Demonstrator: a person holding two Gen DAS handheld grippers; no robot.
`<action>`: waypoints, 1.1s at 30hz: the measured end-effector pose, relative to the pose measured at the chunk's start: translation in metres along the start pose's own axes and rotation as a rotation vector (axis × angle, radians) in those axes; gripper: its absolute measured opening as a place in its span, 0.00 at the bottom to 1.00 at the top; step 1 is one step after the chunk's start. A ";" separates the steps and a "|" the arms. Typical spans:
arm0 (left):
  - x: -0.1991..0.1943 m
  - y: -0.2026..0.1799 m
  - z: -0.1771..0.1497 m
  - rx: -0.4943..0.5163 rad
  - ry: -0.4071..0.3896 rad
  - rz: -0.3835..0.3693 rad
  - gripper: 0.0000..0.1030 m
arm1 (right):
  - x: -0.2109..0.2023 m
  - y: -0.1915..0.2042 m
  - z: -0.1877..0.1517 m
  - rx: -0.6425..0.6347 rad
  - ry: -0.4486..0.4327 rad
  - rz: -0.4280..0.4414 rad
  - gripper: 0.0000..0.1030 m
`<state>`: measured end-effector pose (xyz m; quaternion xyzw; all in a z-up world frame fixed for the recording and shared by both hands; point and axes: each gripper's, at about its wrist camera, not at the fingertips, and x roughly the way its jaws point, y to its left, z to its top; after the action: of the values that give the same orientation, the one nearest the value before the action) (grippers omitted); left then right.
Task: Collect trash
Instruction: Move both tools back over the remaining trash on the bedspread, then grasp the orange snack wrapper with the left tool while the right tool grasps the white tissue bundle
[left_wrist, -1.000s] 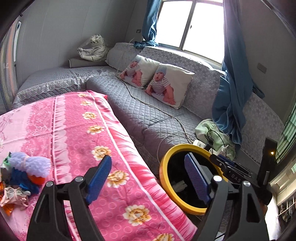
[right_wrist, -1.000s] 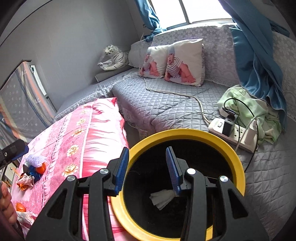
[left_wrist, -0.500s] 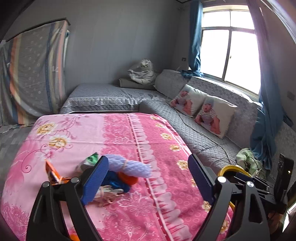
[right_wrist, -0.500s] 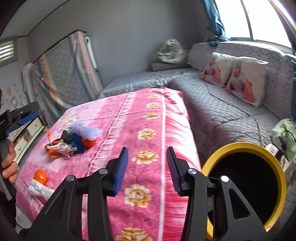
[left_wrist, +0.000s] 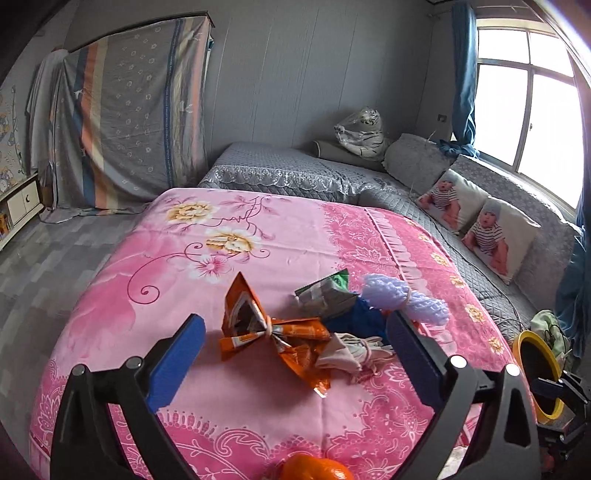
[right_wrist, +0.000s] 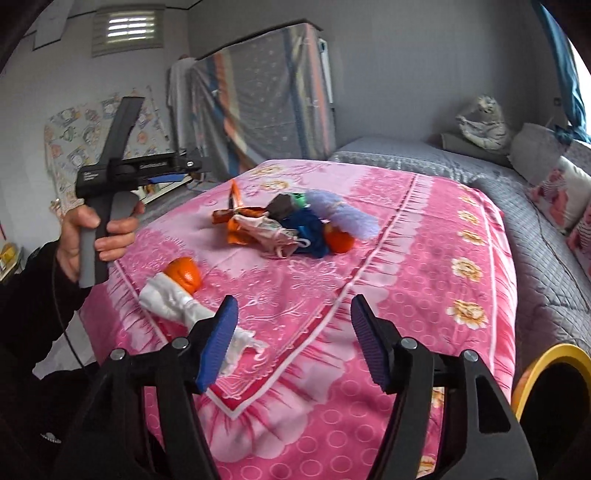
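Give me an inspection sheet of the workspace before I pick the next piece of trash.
Surface: pink floral cloth spread flat.
Job's things: orange wrapper, green-and-grey packet, blue bag, pale crumpled wrapper and lilac foam net lie heaped together; white tissue lies apart. Yellow-rimmed bin stands beside the cloth.
Clutter: two oranges, one by the tissue, one in the heap.
Grippers: left gripper open, empty; right gripper open, empty; both have just been opening.
Cables: cord across the grey couch.
Surroundings: baby-print cushions, window.
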<state>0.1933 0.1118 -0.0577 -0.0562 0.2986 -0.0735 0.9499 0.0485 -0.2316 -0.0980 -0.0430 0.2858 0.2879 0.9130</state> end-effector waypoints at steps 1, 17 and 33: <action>0.003 0.001 -0.001 0.004 0.008 0.004 0.92 | 0.003 0.006 0.000 -0.025 0.005 0.017 0.59; 0.061 0.027 0.002 -0.061 0.153 -0.010 0.92 | 0.046 0.057 0.005 -0.267 0.102 0.106 0.65; 0.126 0.041 0.003 -0.160 0.263 0.058 0.73 | 0.094 0.056 0.006 -0.302 0.217 0.175 0.65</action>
<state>0.3016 0.1307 -0.1322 -0.1128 0.4268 -0.0286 0.8968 0.0839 -0.1368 -0.1395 -0.1852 0.3388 0.3993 0.8316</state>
